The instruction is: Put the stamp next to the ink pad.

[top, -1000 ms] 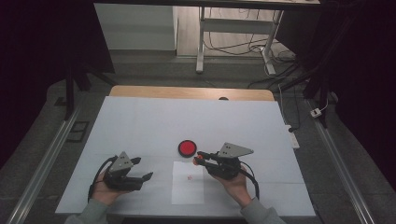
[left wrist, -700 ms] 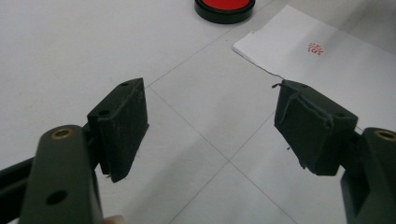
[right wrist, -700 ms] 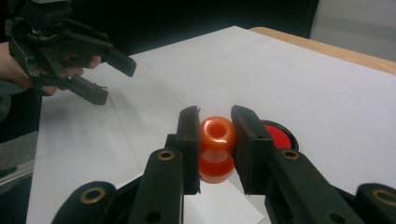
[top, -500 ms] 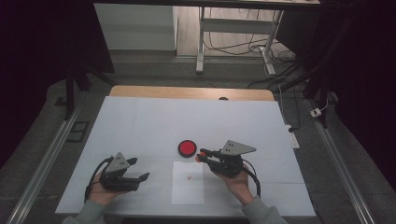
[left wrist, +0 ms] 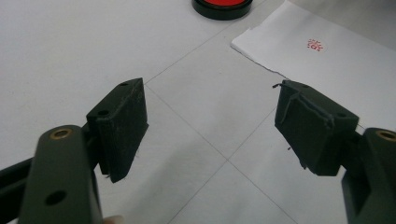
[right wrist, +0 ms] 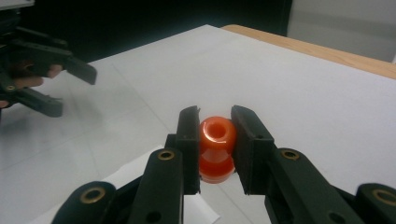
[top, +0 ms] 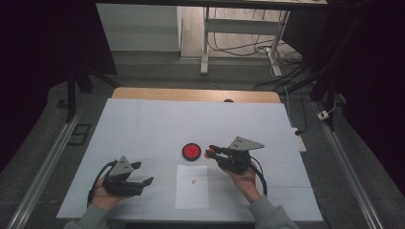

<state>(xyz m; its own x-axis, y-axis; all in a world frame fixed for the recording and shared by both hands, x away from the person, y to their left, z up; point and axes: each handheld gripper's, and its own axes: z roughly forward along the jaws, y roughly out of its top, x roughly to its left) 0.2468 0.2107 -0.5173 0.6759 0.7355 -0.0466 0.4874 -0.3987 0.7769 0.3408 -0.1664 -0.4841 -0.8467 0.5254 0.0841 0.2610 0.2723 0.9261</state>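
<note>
My right gripper [top: 211,151] is shut on a small orange-red stamp [right wrist: 216,140], which it holds just right of the round red ink pad [top: 191,151]. In the right gripper view the stamp sits upright between the two pads [right wrist: 189,135]. A white sheet of paper [top: 192,191] lies near the front edge and bears a red stamp mark [top: 193,181]. My left gripper [top: 144,172] rests at the front left, jaws open with nothing between them. In the left gripper view, my left gripper [left wrist: 210,126] faces the sheet [left wrist: 336,70], its mark [left wrist: 316,45] and the ink pad [left wrist: 222,4].
The white table top [top: 143,124] has a wooden strip [top: 191,94] along its far edge. Metal rails run down both sides of the table. Beyond it are a table leg and cables on the floor. My left gripper [right wrist: 72,92] shows far off in the right gripper view.
My right gripper with the stamp has shifted slightly away from the paper's top edge, to beside the ink pad. The left gripper has stayed where it was.
</note>
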